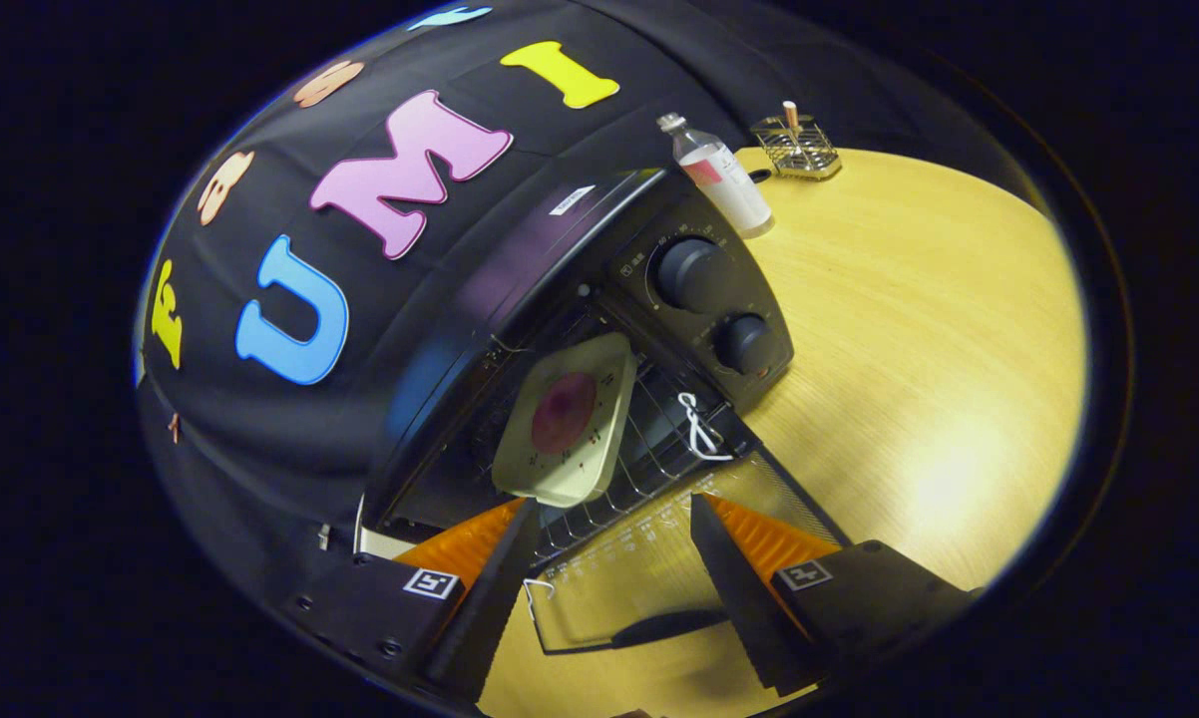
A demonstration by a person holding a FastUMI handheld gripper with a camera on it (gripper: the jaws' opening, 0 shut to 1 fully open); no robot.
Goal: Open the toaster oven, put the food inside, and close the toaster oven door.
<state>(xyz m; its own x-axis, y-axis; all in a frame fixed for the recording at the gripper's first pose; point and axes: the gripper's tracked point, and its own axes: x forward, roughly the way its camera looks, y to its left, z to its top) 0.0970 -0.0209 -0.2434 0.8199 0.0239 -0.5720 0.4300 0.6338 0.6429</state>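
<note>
Gripper: your gripper (614, 558) stood wide, nothing between its fingers; both orange-backed fingers (749, 558) were spread apart over the lowered door.

Toaster oven: the toaster oven (560, 299) lay straight ahead of the gripper, its mouth facing you, knobs (694, 272) on the side of your right finger.

Door: the glass door (649, 558) was dropped flat toward you, lying under and between the fingers, with its dark handle (659, 626) nearest you, behind the fingertips (so the opening step looked done).

Food: the plate (565, 419) with the dark round piece of food (563, 412) sat on the wire rack (649, 459) inside, just beyond the fingertips, closer to your left finger.

Key relation: the handle's long axis ran across the gap from finger to finger, not along them; by my judgement you needed to pull back and come under that bar to lift the door shut.

Risk: the white string (697, 427) by the hinge on the right finger's side could snag.

Bench: a bottle (724, 175) and a small wire holder (797, 148) stood well beyond the oven on the bench (919, 329).
</note>
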